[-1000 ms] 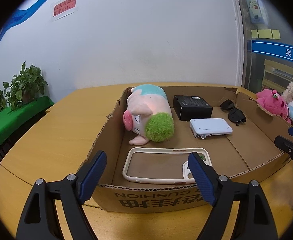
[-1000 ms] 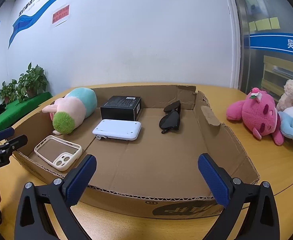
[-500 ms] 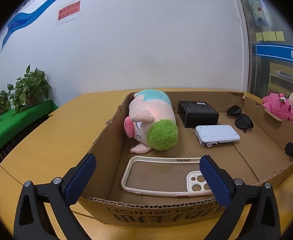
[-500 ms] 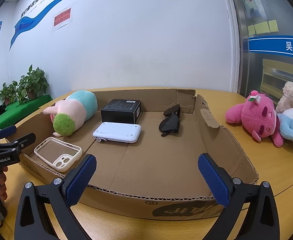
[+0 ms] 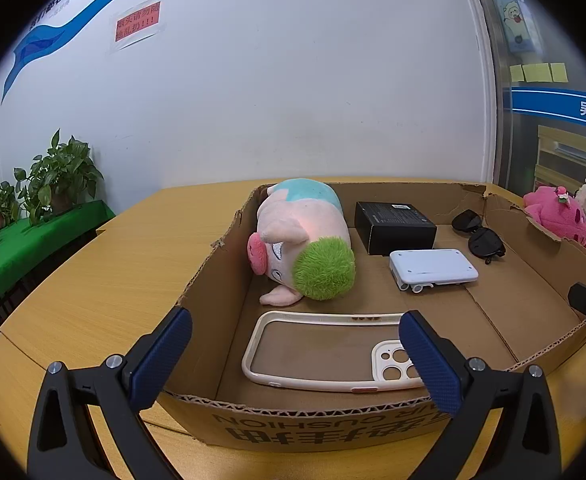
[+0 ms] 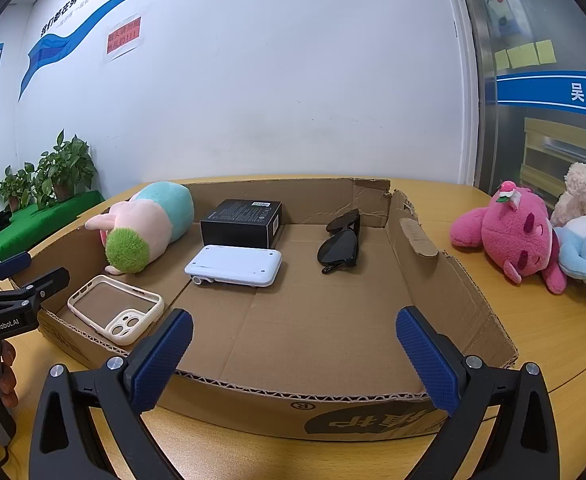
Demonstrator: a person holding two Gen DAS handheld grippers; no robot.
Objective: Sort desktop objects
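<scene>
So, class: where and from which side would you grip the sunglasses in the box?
Grip the sunglasses across the bridge between the lenses, coming from above with the right gripper. They lie flat and folded on the box floor, so a side approach would probably find little to pinch.

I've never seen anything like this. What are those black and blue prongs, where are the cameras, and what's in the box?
No robot here: a person holds a two-finger gripper in each hand, each with a camera looking along its fingers. One picture shows the left gripper, the other the right gripper. Both are open and hold nothing. On the table sits a cardboard box containing a plush pig, a black box, a white device, sunglasses and a phone case. More plush toys lie beside the box.
</scene>
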